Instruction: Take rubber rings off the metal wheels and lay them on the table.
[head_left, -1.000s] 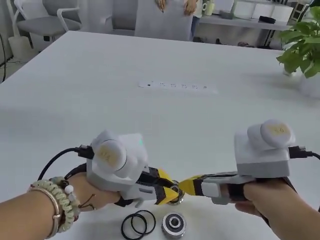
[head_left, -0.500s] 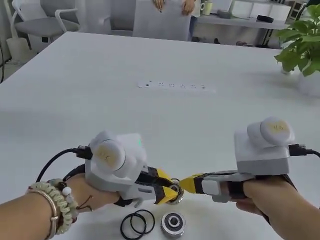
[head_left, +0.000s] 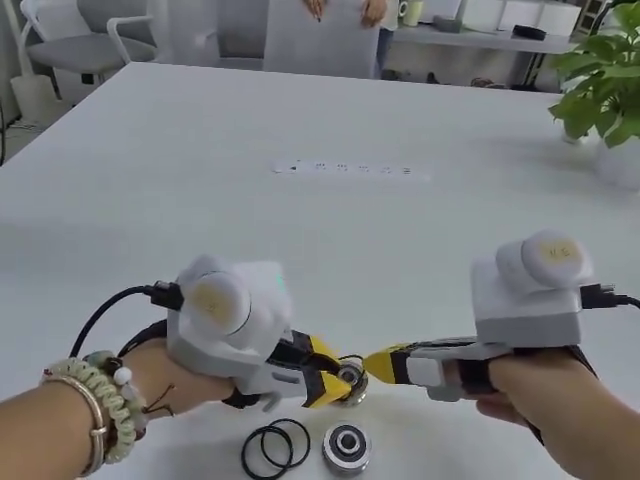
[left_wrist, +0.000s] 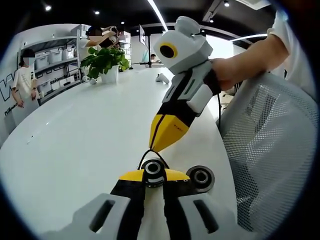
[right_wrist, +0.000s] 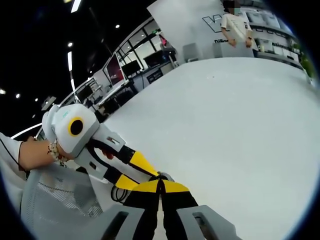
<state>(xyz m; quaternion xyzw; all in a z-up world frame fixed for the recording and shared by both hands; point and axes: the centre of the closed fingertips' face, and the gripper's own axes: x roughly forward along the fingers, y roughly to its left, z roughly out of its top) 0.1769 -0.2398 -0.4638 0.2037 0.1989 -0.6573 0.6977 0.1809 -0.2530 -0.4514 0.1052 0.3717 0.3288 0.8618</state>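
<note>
The left claw (head_left: 338, 382) is clamped around a metal wheel (left_wrist: 153, 171). The right claw (head_left: 374, 366) meets it tip to tip, its jaws pressed together on a black rubber ring (left_wrist: 145, 157) stretched off that wheel. Just behind the claws, towards the person, a second wheel (head_left: 346, 447) and two loose rings (head_left: 275, 447) lie near the bench edge. Ahead of the claws the white bench (head_left: 300, 250) runs wide and open, with a potted plant (head_left: 600, 85) far off to the right.
</note>
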